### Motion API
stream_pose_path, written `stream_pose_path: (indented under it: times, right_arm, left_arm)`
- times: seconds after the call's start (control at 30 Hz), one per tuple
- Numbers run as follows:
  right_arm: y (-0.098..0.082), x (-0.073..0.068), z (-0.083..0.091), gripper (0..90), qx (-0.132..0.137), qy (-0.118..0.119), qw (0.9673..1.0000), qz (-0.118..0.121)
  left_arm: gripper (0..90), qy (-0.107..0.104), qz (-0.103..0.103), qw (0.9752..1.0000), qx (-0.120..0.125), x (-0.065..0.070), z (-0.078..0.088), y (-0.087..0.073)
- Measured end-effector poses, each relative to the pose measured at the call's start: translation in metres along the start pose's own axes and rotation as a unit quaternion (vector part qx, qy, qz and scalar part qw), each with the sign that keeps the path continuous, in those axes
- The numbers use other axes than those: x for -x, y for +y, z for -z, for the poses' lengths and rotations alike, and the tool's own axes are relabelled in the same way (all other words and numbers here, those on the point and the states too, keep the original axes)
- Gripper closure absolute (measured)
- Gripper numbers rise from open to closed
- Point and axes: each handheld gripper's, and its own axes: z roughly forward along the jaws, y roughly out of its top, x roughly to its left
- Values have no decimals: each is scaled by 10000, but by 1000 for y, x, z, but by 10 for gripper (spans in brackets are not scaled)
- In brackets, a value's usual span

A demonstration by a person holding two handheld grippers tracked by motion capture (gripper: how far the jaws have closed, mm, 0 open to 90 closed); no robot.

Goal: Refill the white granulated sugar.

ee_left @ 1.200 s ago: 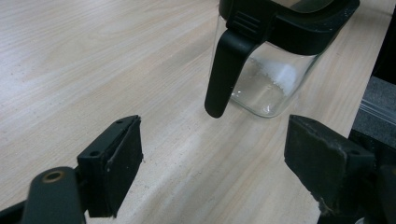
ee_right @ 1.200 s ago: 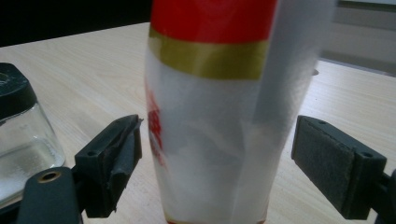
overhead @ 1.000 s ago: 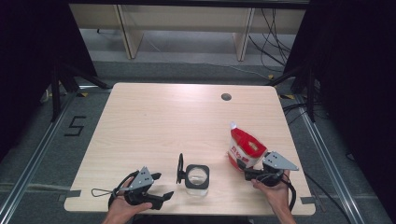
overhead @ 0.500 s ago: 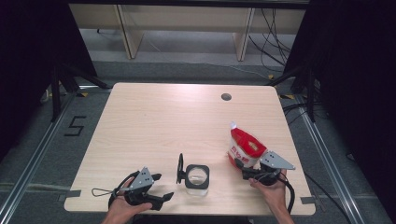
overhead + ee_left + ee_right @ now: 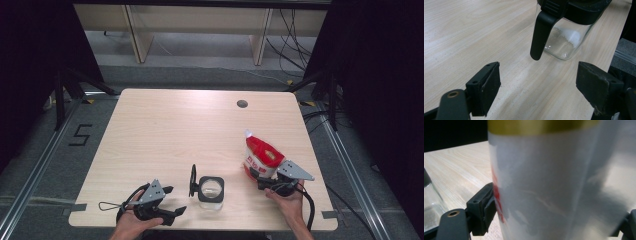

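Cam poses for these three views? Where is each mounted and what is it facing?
High view: above the table's near edge, looking forward and down; forearms, left gripper, right gripper.
Left gripper view: on the left gripper, jaws open, facing the jar.
Right gripper view: on the right gripper, jaws on the pouch.
Shared: jar and pouch show in the high view too.

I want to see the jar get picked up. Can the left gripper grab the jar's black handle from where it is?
Probably yes. The left gripper is open, its jaws apart, and the black handle of the glass jar hangs just ahead with bare table between.
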Motion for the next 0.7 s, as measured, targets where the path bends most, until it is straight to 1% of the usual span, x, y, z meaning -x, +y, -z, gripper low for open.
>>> stream_pose_path:
  times: [0.03, 0.07, 0.1, 0.13, 0.17, 0.2, 0.23, 0.27, 0.3, 0.33, 0.37, 0.4, 0.43, 0.47, 0.5, 0.53, 0.57, 0.6, 0.63, 0.7]
  right_arm:
    - [0, -2, -1, 190, 37, -2, 9999, -168]
    - [-1, -1, -2, 193, 39, 72, 9998, -187]
    - [-1, 1, -3, 197, 79, 91, 9998, -160]
    - [-1, 0, -5, 198, 239, 170, 9991, -293]
    - [-1, 0, -5, 198, 239, 170, 9991, -293]
    - [-1, 1, -5, 198, 222, 164, 9994, -220]
    - [-1, 1, -5, 199, 179, 119, 9995, -249]
    - [-1, 3, -5, 201, 190, 99, 9997, -124]
    - [-1, 3, -5, 203, 148, 100, 9998, -131]
    - [-1, 3, -5, 208, 136, 121, 9997, -164]
    - [-1, 3, -6, 212, 151, 149, 9996, -164]
    - [-1, 3, -7, 214, 184, 145, 9996, -173]
    - [-1, 3, -7, 214, 184, 145, 9996, -173]
    - [-1, 3, -7, 217, 191, 153, 9995, -197]
    - [-1, 3, -7, 220, 187, 154, 9994, -233]
    - [-2, 1, -8, 226, 238, 234, 9987, -387]
    - [-2, 1, -8, 226, 238, 234, 9987, -387]
    - [-2, 3, -8, 229, 136, 153, 9995, -252]
    - [-2, 4, -9, 230, 160, 212, 9994, -234]
    - [-3, 2, -10, 238, 193, 227, 9991, -307]
  left_arm:
    - [191, -5, -3, 10000, 8, 0, 0, 0]
    - [191, 22, -104, 9999, -55, -2, 0, 0]
    - [191, 22, -104, 9999, -55, -2, 0, 0]
    - [191, 55, 13, 9999, -137, 0, 1, 0]
    - [191, 43, -7, 9999, -124, -1, 1, 0]
    - [191, 5, 119, 9999, -24, 2, 0, -1]
    - [191, 0, 117, 9999, -7, 2, 0, -1]
    - [191, 47, 4, 9999, -115, 0, 1, 0]
    - [191, 47, 21, 9999, -148, 0, 1, 0]
    - [191, 21, 78, 9999, -88, 1, 0, 0]
    - [191, 56, -10, 9999, -157, 0, 1, 0]
    - [191, 70, 60, 9999, -116, 1, 1, 0]
    - [191, 70, 60, 9999, -116, 1, 1, 0]
    - [191, 70, -6, 9999, -147, 0, 1, 0]
    - [191, 62, -12, 9998, -168, 0, 1, 0]
    - [192, 68, -16, 9999, -143, 0, 1, 0]
    - [192, 68, -16, 9999, -143, 0, 1, 0]
    - [192, 65, -15, 9999, -150, 0, 1, 0]
    - [192, 63, -21, 9998, -182, 0, 1, 0]
    - [192, 79, -13, 9998, -177, 0, 1, 0]
